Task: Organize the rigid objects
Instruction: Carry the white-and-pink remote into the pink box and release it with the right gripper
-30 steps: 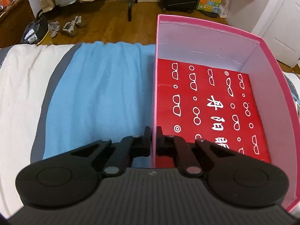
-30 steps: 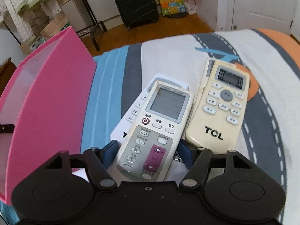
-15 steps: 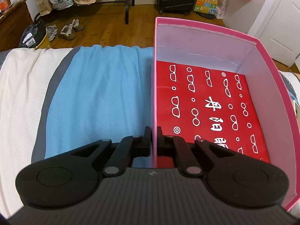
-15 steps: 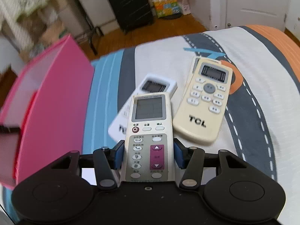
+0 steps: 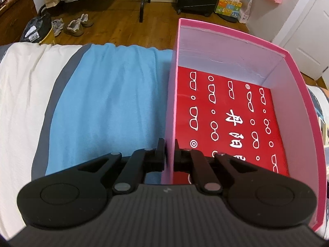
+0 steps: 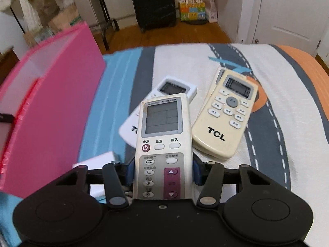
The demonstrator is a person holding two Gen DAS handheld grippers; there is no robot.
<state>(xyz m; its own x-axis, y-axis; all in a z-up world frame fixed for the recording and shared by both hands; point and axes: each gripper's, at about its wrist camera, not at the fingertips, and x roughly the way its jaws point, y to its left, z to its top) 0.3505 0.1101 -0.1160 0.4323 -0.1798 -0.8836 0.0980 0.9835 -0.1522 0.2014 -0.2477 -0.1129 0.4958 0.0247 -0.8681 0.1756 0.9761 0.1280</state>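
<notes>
My left gripper (image 5: 169, 154) is shut on the left wall of the pink box (image 5: 172, 103), which stands open on the bed with a red patterned floor and nothing inside. My right gripper (image 6: 162, 173) is shut on a grey universal A/C remote (image 6: 162, 135) and holds it above the bed. Below it lie a white TCL remote (image 6: 166, 94) and a cream TCL remote (image 6: 226, 113). The pink box (image 6: 51, 107) stands to the left of the held remote.
The bed has a blue, grey, white and orange cover (image 5: 107, 103). A small white object (image 6: 98, 160) lies under my right gripper's left finger. Beyond the bed's far edge are wooden floor, shoes (image 5: 76, 24), a black suitcase (image 6: 154, 2) and a white door (image 6: 287, 14).
My right gripper has lifted the grey remote off the other remotes and drawn it up and back. The left gripper has kept its hold on the box wall.
</notes>
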